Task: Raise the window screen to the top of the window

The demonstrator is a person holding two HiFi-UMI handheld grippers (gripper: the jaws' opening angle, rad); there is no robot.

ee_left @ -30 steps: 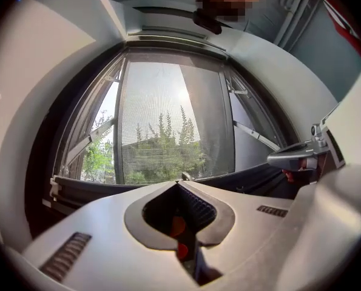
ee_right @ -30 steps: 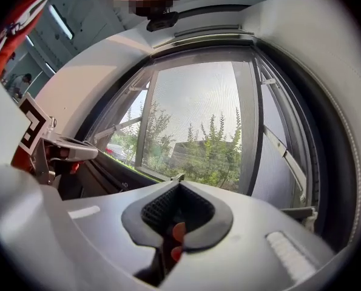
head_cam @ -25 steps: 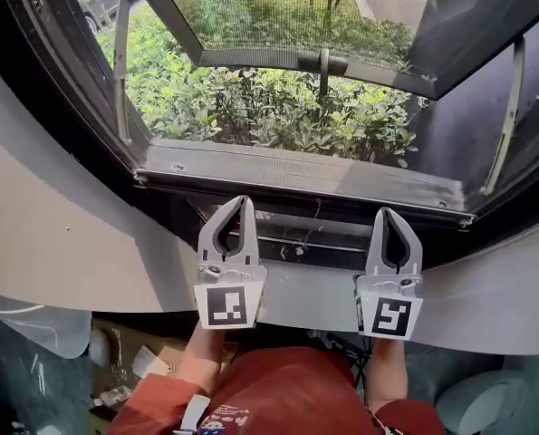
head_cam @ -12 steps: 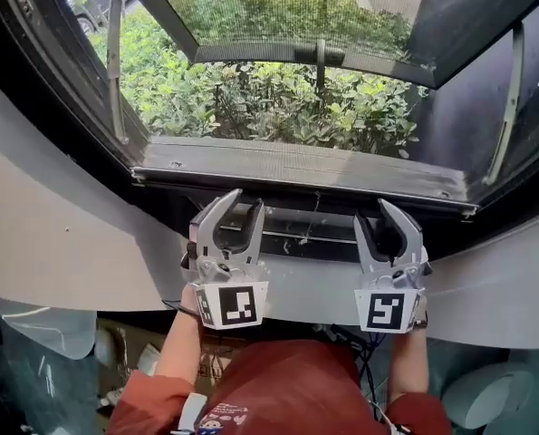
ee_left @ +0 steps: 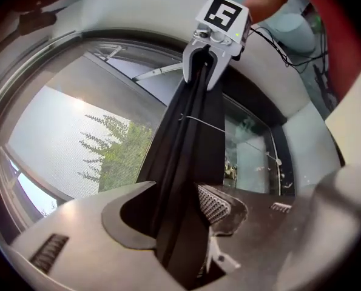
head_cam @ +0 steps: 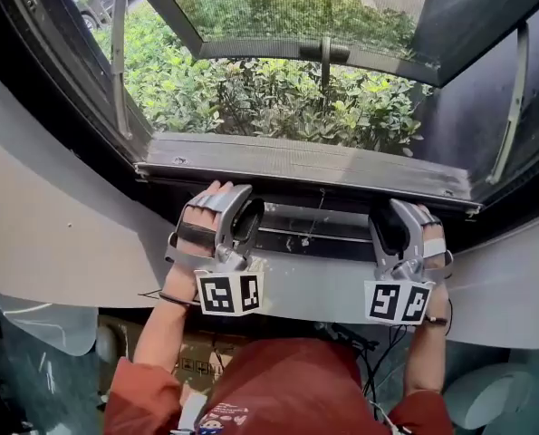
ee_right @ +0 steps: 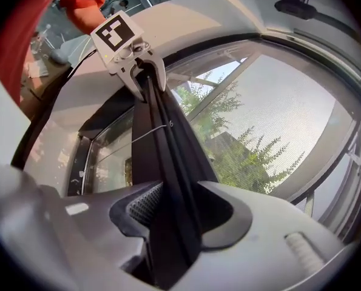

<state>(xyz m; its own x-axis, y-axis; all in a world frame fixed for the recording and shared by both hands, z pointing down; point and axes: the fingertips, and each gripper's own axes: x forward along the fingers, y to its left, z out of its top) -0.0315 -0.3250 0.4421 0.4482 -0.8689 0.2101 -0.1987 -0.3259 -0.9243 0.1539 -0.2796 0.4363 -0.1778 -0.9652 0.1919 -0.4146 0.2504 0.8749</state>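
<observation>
bushes [head_cam: 278,98] show outside; the screen bar [ee_left: 189,162] lies low by the sill. the left gripper [head_cam: 235,205] and right gripper [head_cam: 405,214] are opening, jaws astride the bar, gripping nothing. next, probably: clamp, lift evenly.

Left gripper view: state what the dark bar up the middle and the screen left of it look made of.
Bar: black and matte with long straight ridges, so probably painted or anodised metal, though plastic cannot be ruled out. Mesh: fine grey woven netting, with trees showing through it. The fibre cannot be told.
</observation>
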